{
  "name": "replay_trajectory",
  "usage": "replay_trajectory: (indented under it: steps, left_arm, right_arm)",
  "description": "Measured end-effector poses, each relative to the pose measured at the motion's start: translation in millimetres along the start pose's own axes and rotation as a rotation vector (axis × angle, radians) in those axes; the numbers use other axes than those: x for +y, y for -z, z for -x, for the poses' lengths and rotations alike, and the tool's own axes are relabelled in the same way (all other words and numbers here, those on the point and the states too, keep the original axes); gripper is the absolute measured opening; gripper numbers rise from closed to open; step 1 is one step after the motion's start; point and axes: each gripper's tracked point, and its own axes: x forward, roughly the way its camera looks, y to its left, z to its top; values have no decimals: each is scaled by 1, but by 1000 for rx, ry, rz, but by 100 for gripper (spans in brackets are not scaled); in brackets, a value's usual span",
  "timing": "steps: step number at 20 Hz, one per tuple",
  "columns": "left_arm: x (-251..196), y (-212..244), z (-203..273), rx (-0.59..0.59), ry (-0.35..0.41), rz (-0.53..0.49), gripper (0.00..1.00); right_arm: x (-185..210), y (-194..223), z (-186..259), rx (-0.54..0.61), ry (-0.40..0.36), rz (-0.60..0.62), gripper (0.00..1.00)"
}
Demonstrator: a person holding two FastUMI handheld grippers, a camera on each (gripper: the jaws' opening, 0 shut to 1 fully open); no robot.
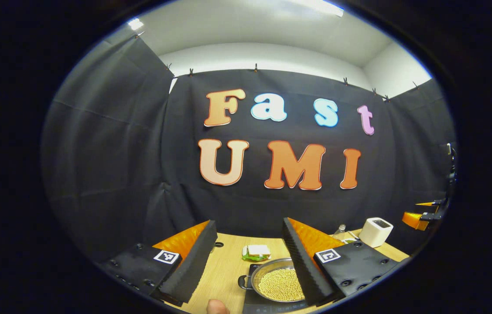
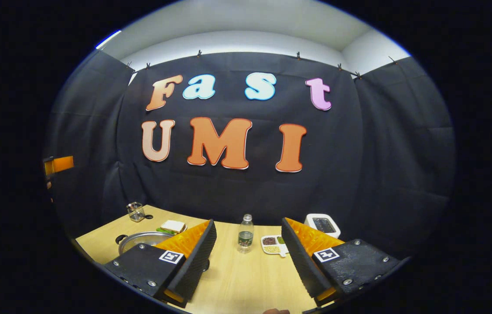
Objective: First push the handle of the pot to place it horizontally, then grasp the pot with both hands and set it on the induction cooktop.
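On your left gripper view, your left gripper (image 1: 249, 257) gapes wide with ribbed fingers (image 1: 193, 261), gripping nothing. Below it, round metal pot (image 1: 278, 281), full of small pale beans, sits on the flat dark induction cooktop (image 1: 252, 305); stubby black side handle (image 1: 243, 282) points left. Wood-grain table (image 1: 224, 270), sandwich (image 1: 258, 250), white rounded box (image 1: 376, 231) behind. On your right gripper view, right gripper (image 2: 248, 257) equally wide, empty. Pot (image 2: 141, 240) at far left, clear plastic bottle (image 2: 245, 233) and divided snack tray (image 2: 272, 244) between your fingers, glass jar (image 2: 135, 211) farther back.
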Motion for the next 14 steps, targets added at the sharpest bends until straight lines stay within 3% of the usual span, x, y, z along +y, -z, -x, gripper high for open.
replay_trajectory:
  steps: [1, 4, 5, 6, 14]
  left_arm:
    - [6, -8, 6, -21, -15, -6, 99]
    - [25, -35, 24, -104, -87, -59, 98]
    - [24, -43, 29, -123, -98, -60, 99]
    - [21, -45, 33, -130, -99, -55, 99]
    - [-8, -41, 37, -109, -41, -3, 99]
  right_arm:
    - [-8, -7, 6, -16, 15, 3, 93]
    - [-27, -22, 24, -57, 31, 7, 93]
    - [-34, -27, 29, -70, 39, 4, 97]
    - [-40, -31, 33, -81, 48, 0, 93]
    - [-68, -27, 51, -86, 78, -33, 93]
